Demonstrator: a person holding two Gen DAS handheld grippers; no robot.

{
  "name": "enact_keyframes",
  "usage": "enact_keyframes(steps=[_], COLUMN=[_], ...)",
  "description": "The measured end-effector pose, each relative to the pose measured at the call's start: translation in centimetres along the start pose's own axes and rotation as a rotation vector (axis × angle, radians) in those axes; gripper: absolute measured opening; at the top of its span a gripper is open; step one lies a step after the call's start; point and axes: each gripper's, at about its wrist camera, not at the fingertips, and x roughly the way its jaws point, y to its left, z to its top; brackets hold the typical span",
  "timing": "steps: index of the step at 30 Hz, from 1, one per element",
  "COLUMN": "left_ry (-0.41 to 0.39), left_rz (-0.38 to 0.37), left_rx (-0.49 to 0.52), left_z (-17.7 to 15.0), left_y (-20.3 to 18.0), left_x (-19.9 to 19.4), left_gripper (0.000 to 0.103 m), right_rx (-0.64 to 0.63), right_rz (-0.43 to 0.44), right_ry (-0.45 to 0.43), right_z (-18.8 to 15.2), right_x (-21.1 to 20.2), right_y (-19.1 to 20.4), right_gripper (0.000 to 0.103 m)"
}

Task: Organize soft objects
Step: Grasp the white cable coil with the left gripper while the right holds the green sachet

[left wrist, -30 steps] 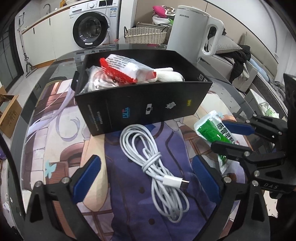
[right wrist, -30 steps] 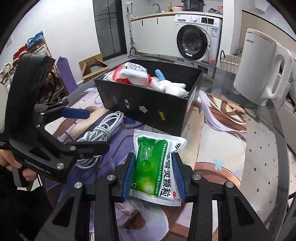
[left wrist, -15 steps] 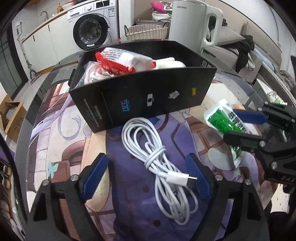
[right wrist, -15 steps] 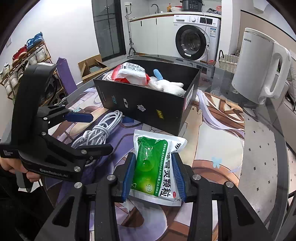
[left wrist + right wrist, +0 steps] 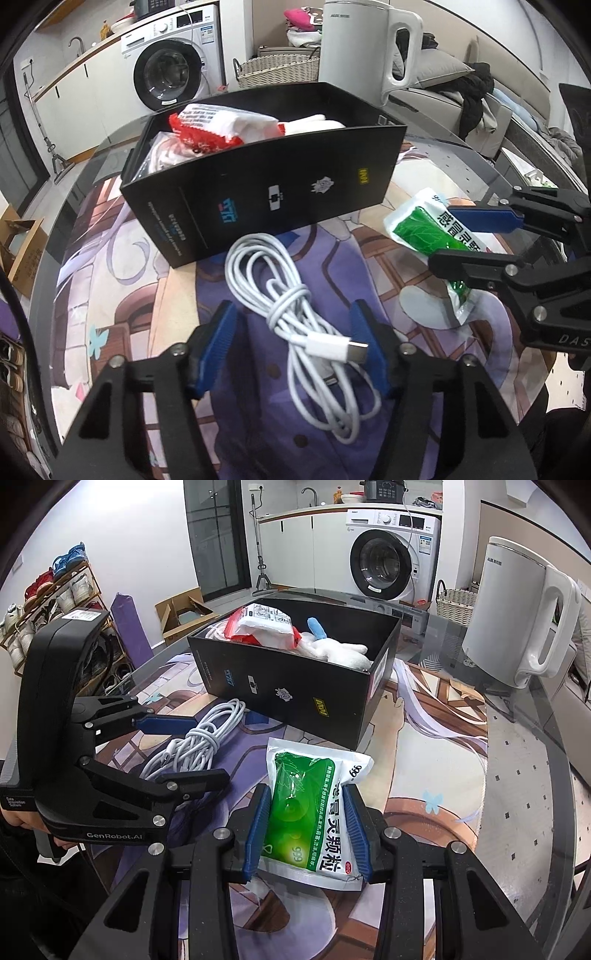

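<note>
A coiled white charging cable (image 5: 295, 295) lies on the printed mat in front of a black box (image 5: 277, 192). My left gripper (image 5: 291, 314) straddles the cable and its jaws are closing. The right pad is near the plug, the left pad stands clear. From the right wrist view the left gripper (image 5: 210, 748) brackets the cable (image 5: 207, 734) too. My right gripper (image 5: 306, 794) is shut on a green and white medicine pouch (image 5: 306, 812), which rests on the mat. The box (image 5: 295, 690) holds a red and white packet (image 5: 262, 624) and a white plush toy (image 5: 340, 650).
A tall white kettle (image 5: 517, 605) stands on the glass table behind and right of the box. The anime-print mat (image 5: 110, 258) covers the round table's middle. Beyond the table are a washing machine (image 5: 166, 74), a wicker basket (image 5: 277, 68) and a cardboard box (image 5: 181, 613) on the floor.
The left gripper's jaws have narrowed around the cable and the gripper has rolled slightly. The right gripper and the pouch have stayed where they were.
</note>
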Motion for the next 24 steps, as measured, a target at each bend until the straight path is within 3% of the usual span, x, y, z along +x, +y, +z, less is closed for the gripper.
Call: enact_keyframes(steps=[3, 5, 6, 24], left_ry=[-0.007, -0.014, -0.015, -0.092], left_rz=[-0.009, -0.017, -0.014, 0.006], left_rx=[0.007, 0.015, 0.016, -0.012], left_z=[-0.1, -0.2, -0.2, -1.1], left_y=[-0.1, -0.2, -0.2, 0.1], left_x=[-0.3, -0.5, -0.6, -4.0], left_gripper=[0.049, 0.031, 0.029, 0.026], right_rx=[-0.001, -0.001, -0.001, -0.012], right_rz=[-0.002, -0.005, -0.005, -0.010], right_ry=[-0.003, -0.005, -0.006, -0.052], right_z=[0.0, 0.0, 0.0, 0.0], right_x=[-0.2, -0.3, -0.4, -2.7], right_y=[0.1, 0.1, 0.1, 1.0], right_gripper=[0.040, 0.040, 0.040, 0.040])
